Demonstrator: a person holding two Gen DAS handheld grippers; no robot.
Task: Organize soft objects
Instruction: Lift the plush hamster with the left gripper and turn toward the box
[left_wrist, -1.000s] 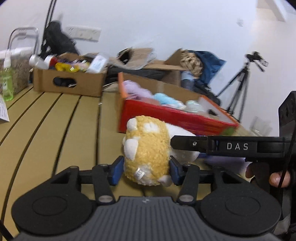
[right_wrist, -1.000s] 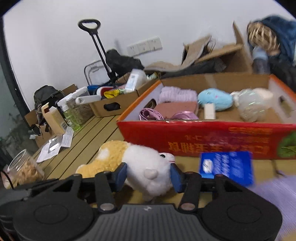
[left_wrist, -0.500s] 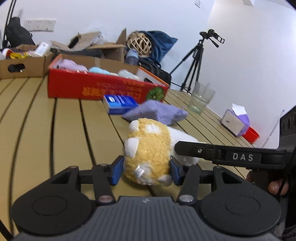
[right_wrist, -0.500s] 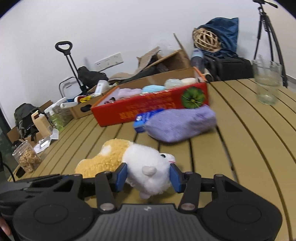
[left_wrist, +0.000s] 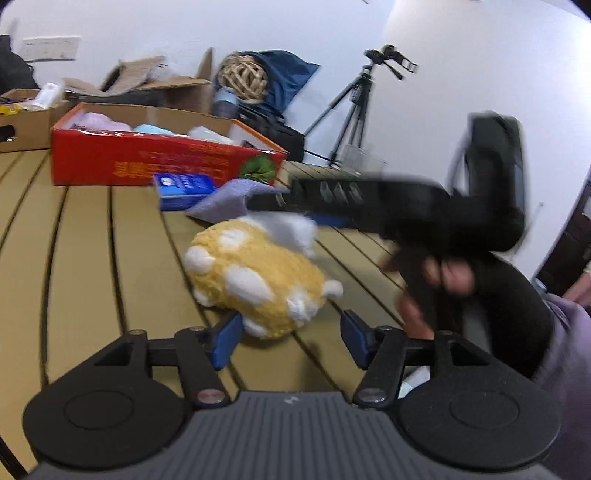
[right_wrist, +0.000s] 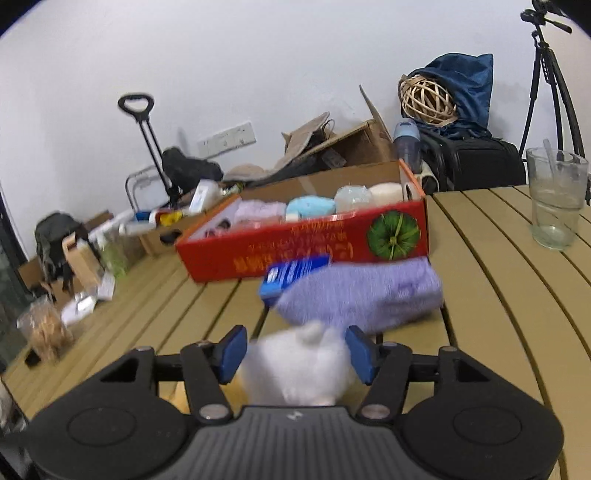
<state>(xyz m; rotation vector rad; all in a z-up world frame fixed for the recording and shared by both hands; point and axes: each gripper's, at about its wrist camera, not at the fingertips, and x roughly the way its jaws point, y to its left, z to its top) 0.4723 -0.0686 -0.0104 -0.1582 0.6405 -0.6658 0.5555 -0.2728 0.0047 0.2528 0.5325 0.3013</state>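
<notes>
A yellow and white plush toy (left_wrist: 258, 280) lies on the slatted wooden table (left_wrist: 92, 258). My left gripper (left_wrist: 291, 341) is open just behind its yellow end, not holding it. My right gripper (right_wrist: 293, 352) is open around the toy's white head (right_wrist: 299, 363), with gaps on both sides. The right gripper also shows blurred in the left wrist view (left_wrist: 388, 206), above the toy. A lilac soft cushion (right_wrist: 365, 295) and a blue packet (right_wrist: 291, 271) lie just beyond the toy. A red cardboard box (right_wrist: 306, 247) behind them holds several soft items.
A glass tumbler (right_wrist: 554, 206) stands at the right of the table. A brown box of bottles (right_wrist: 162, 229) sits behind the red box. A jar (right_wrist: 44, 332) and papers lie at the left edge. A tripod (left_wrist: 354, 107) and bags stand beyond the table.
Both grippers have opened and let go of the plush toy, which now lies on the table. The right gripper has risen and pulled back.
</notes>
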